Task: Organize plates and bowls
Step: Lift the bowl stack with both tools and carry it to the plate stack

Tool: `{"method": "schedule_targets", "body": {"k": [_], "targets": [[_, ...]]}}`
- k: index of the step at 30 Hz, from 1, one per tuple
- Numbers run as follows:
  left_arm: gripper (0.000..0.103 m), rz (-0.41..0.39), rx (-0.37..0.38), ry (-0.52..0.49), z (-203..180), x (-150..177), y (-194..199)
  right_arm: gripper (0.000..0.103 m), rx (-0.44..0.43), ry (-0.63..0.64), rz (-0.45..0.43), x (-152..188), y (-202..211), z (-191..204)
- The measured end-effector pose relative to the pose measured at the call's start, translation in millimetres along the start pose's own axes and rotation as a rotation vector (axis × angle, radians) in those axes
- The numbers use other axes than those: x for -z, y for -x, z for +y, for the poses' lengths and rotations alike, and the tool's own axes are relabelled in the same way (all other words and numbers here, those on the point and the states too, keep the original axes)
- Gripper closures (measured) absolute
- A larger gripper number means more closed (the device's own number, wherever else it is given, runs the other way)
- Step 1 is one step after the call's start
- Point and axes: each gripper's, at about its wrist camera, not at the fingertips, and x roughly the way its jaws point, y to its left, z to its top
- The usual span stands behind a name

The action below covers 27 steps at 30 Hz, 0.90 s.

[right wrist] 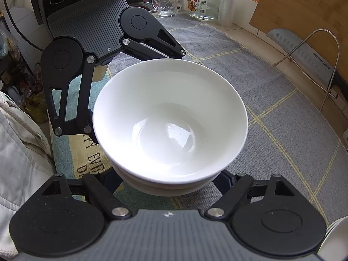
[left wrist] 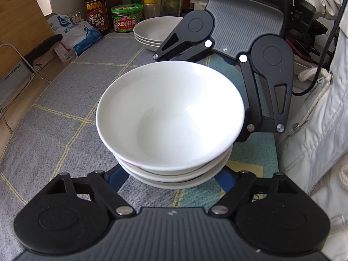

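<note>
Stack of white bowls as landmark, standing on a grey checked mat that covered the counter. The top bowl sat nested in the ones beneath it, upright and empty.

The left hand-held gripper reached in from one side of the stack and the right hand-held gripper from the opposite side, each with its blue fingers set either side of the stack's lower part. The bowls hid the fingertips, so whether either gripper pressed on the stack or stood released could not be told.

Beyond the stack in the left view lay a second pile of shallow white plates, with a green-lidded jar and a dark sauce bottle behind it.
</note>
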Motion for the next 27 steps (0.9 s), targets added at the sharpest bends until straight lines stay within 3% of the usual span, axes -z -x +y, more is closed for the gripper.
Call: {"method": "schedule_targets", "body": {"k": [15, 27], "targets": [[0.02, -0.01, -0.017, 0.002, -6, -14, 0, 0.014, 0.006, -0.013, 0.01, 1, 15, -2], [0.02, -0.034, -0.047, -0.006, -13, -56, -13, 0.014, 0.04, 0.008, -0.001, 23, 56, -21]]}}
